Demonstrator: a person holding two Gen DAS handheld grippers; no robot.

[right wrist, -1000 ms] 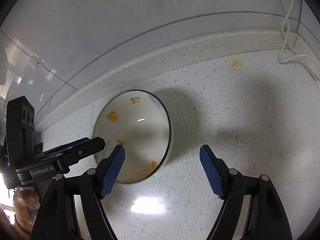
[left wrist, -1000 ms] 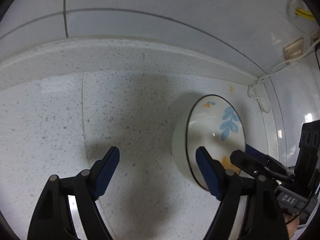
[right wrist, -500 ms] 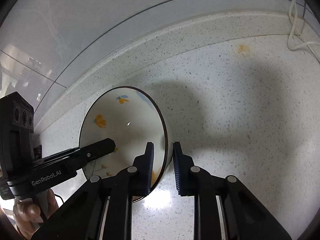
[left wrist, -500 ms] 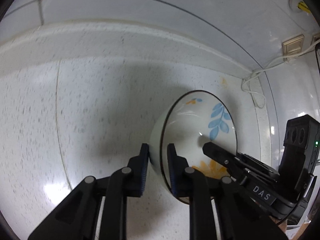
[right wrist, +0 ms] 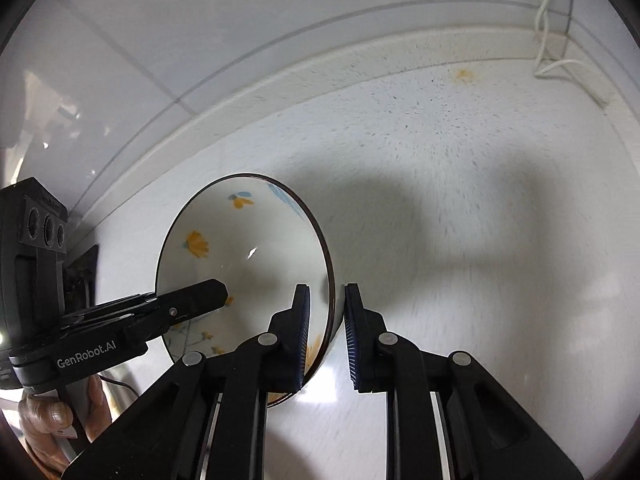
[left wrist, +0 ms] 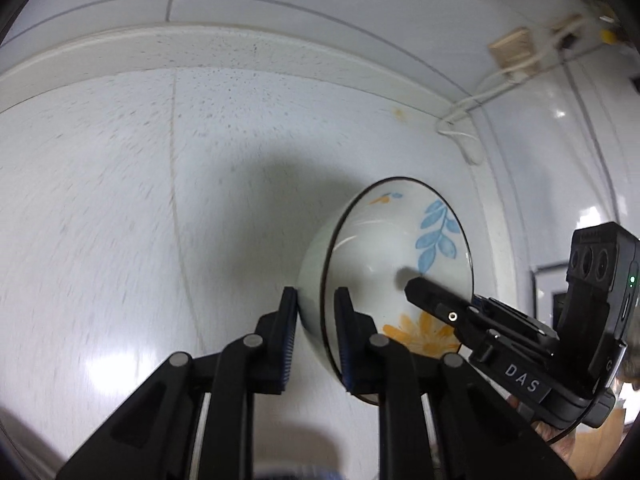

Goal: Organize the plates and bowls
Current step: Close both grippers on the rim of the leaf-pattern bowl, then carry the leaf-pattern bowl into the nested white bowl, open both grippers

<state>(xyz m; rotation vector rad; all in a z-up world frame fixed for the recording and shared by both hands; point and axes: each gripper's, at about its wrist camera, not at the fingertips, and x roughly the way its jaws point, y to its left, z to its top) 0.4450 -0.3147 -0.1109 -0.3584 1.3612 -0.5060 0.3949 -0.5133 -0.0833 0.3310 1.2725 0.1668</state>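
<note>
A white bowl [left wrist: 384,256] with a dark rim, blue leaves and orange flowers inside is held between both grippers above the speckled white counter [left wrist: 120,220]. My left gripper [left wrist: 316,316] is shut on the bowl's left rim, one finger inside and one outside. My right gripper [right wrist: 326,320] is shut on the opposite rim of the bowl [right wrist: 240,248]. Each gripper shows in the other's view, the right one [left wrist: 500,344] and the left one [right wrist: 120,320]. The bowl's base is hidden.
A raised counter edge and white tiled wall [left wrist: 280,8] run along the back. White cables [right wrist: 552,40] hang in the back right corner by a wall socket [left wrist: 512,52]. An orange stain [right wrist: 464,76] marks the counter near the corner.
Both grippers closed from wide open onto opposite rims of the bowl. The bowl now looks raised off the counter, which blurs with motion.
</note>
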